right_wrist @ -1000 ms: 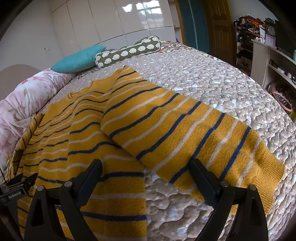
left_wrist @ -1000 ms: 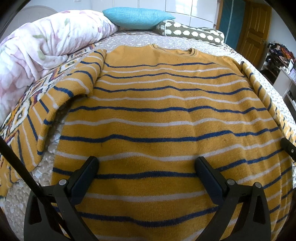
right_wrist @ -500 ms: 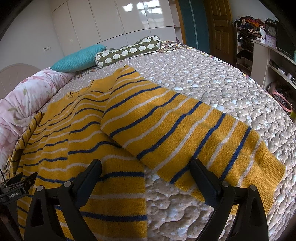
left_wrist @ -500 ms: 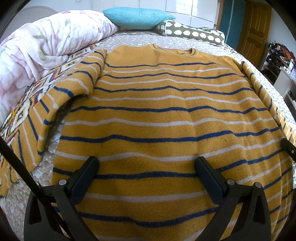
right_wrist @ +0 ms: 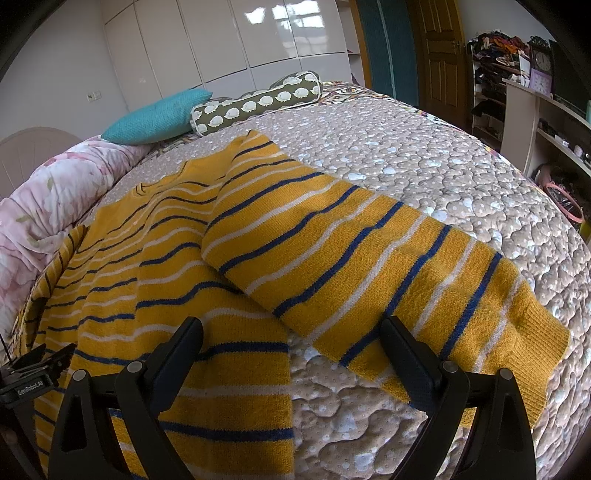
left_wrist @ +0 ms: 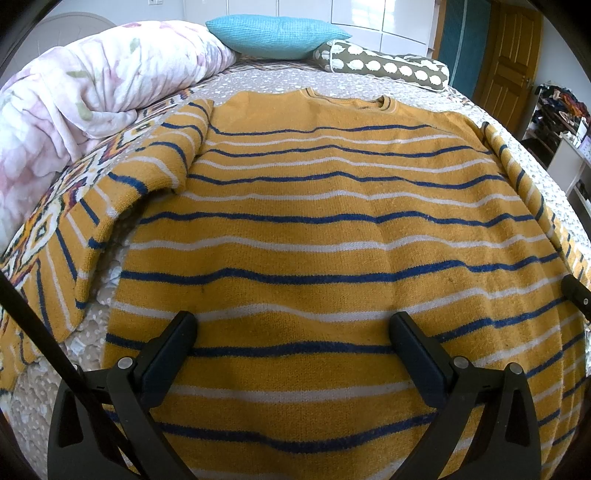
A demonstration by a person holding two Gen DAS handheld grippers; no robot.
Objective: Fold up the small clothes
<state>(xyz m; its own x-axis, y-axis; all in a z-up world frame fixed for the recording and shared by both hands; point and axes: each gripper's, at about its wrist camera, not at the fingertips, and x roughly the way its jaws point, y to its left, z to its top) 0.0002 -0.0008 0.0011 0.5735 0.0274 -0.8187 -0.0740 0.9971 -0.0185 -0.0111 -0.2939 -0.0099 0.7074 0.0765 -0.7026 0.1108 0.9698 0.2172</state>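
You have one striped sweater [left_wrist: 325, 229] flat on the bed [right_wrist: 424, 155], two sleeves out, two pillows behind. Left gripper [left_wrist: 293, 332] and right gripper [right_wrist: 291, 336]: jaws wide apart, holding nothing.

The sweater [left_wrist: 314, 229] lies flat on the bed [right_wrist: 424, 155], neck toward the head end, one sleeve [right_wrist: 369, 269] out to each side. Two pillows [left_wrist: 277, 35] sit behind it along the head edge, with a duvet [left_wrist: 81, 96] bunched at the left edge.
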